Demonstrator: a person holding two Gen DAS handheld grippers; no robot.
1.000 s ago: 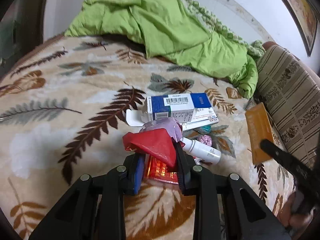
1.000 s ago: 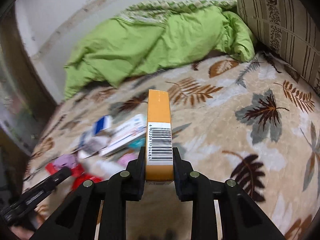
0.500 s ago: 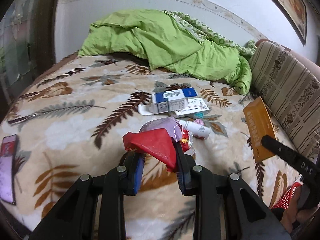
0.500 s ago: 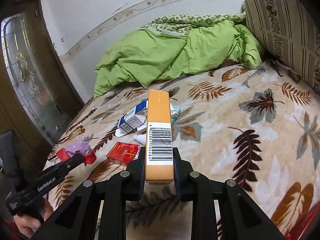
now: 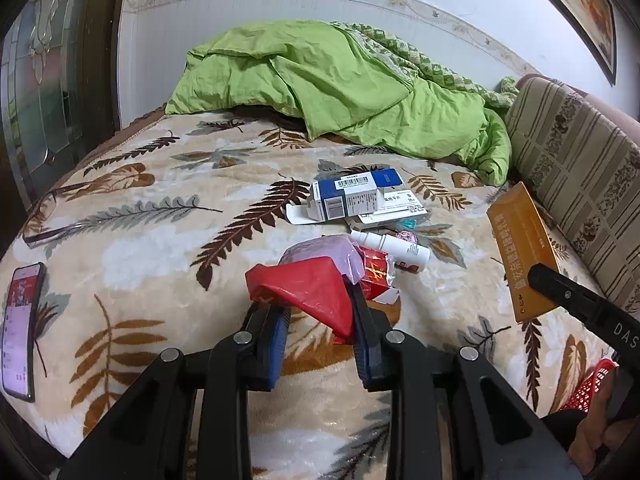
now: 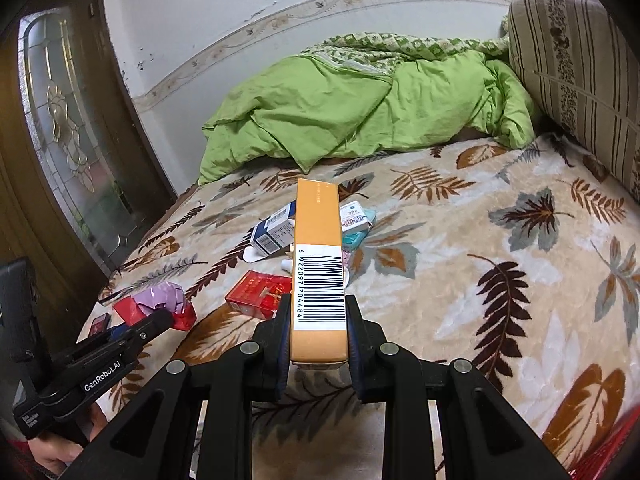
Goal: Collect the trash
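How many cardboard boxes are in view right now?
4: orange box clamped in the right tongs; blue-and-white box, flat white box under it, red box on the bed. More may be hidden.

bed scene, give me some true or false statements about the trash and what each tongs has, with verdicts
1. The right tongs are shut on an orange box with a barcode. True.
2. The left tongs are empty. False: they grip a red wrapper with a pink bag bunched behind it.
3. A white bottle lies on its side on the leaf-print blanket. True.
4. The blue and white carton sits on the green quilt. False: it lies on the blanket, in front of the quilt.
5. A phone lies near the blanket's edge. True.
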